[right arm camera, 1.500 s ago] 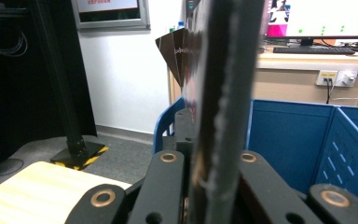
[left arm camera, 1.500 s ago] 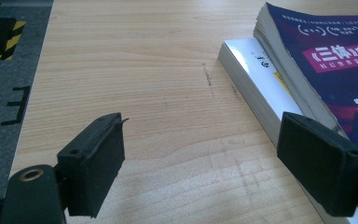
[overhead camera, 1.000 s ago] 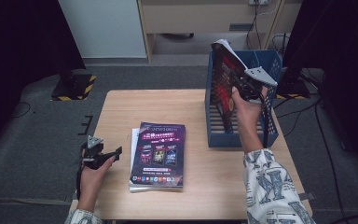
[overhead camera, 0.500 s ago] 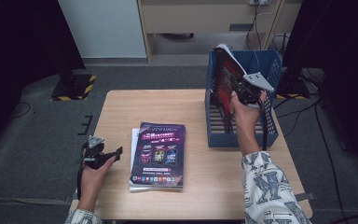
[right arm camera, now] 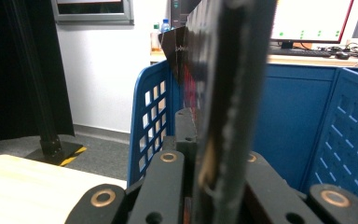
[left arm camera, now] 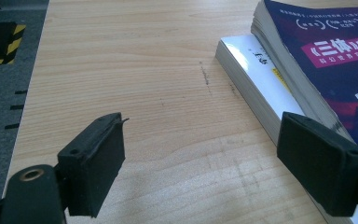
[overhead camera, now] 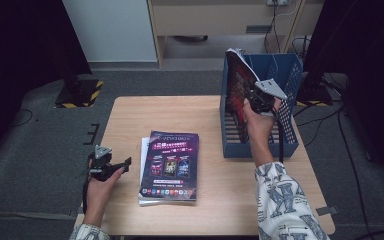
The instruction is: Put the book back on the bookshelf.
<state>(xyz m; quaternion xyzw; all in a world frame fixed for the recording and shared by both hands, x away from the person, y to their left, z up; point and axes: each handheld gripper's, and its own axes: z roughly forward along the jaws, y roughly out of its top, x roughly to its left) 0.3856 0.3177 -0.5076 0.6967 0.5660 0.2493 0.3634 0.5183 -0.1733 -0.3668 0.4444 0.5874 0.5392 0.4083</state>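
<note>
right tool clamps magazine upright in blue rack.

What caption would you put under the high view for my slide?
Right tongs lower a dark magazine into the blue file rack; left tongs wait open beside the stacked books.

Dim surroundings, soft overhead light, slight blur

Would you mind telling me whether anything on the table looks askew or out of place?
Slightly: the dark purple-covered magazine sits offset on the white book beneath, overhanging it. The dark magazine leans tilted in the blue file rack.
</note>
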